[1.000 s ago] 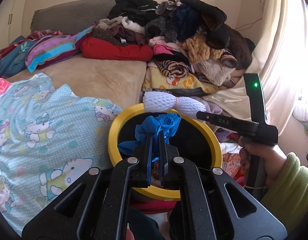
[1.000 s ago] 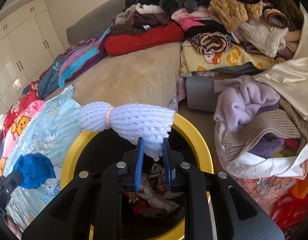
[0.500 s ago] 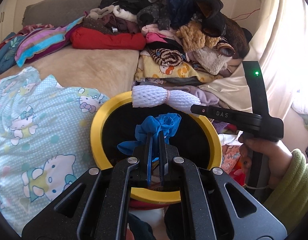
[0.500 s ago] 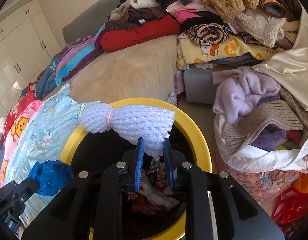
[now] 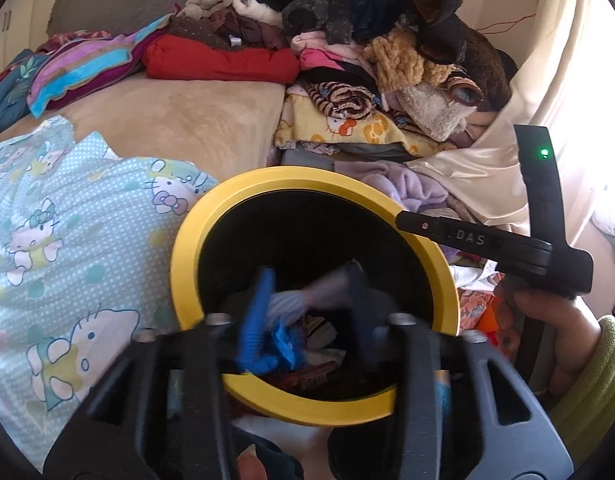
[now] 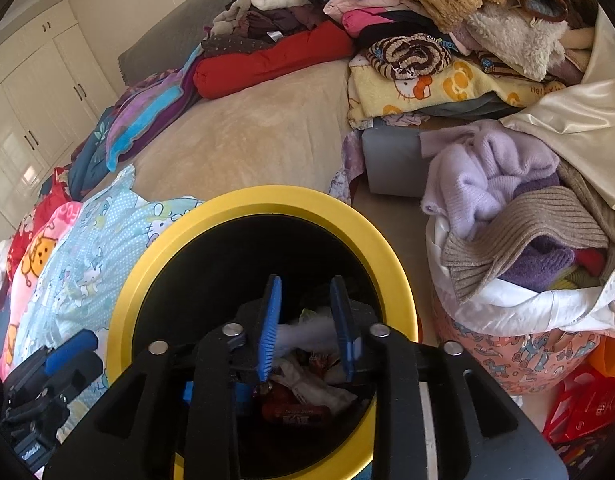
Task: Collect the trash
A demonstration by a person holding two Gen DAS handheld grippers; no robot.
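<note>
- Yellow-rimmed bin with a black interior stands against the bed; its mouth now fills more of both views than a second ago.
- Left gripper has just been opening: its jaws, clamped a second ago on the blue glove, stand spread, and the glove lies blurred, low inside the bin.
- Right gripper has also just been opening; its blue pads are apart.
- White foam net, earlier pinched above the rim, shows as a blur between those pads, inside the bin above the wrappers.
</note>
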